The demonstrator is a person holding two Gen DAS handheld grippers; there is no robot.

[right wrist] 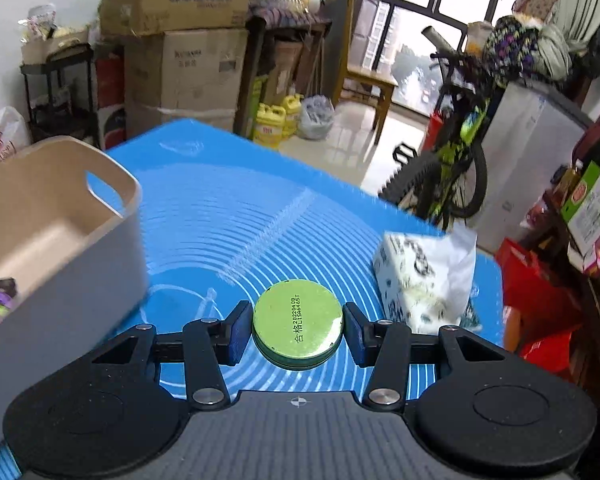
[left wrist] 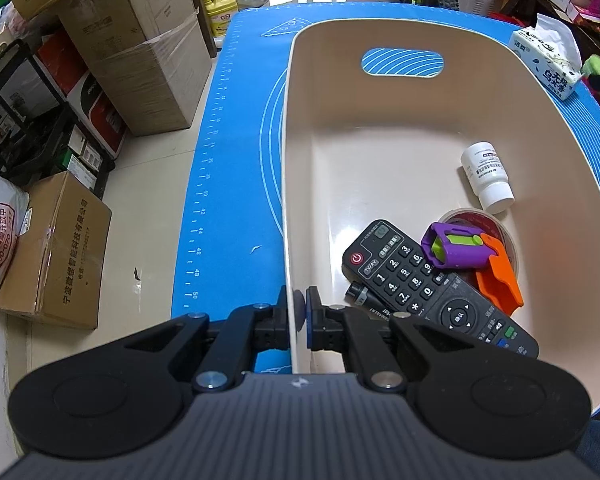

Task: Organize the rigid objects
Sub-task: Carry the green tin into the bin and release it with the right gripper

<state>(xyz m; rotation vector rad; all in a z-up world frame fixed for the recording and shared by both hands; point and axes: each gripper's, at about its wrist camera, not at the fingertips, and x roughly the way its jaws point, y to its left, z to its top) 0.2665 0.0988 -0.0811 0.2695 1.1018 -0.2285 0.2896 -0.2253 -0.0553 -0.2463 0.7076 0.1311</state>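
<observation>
- Left gripper is clamped on the near rim of the beige bin, one pad inside, one outside.
- Inside the bin lie a remote, a purple toy, an orange piece and a white bottle.
- Right gripper pinches a round green tin by its sides, above the blue mat.
- Tissue pack sits on the mat just right of the tin; the bin stands to the left.

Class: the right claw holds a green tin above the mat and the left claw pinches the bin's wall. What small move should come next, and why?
Probably carry the tin sideways over the bin. The right claw already grips it clear of the mat, the left claw steadies the bin wall, and the remote and bottle already lie inside.
</observation>
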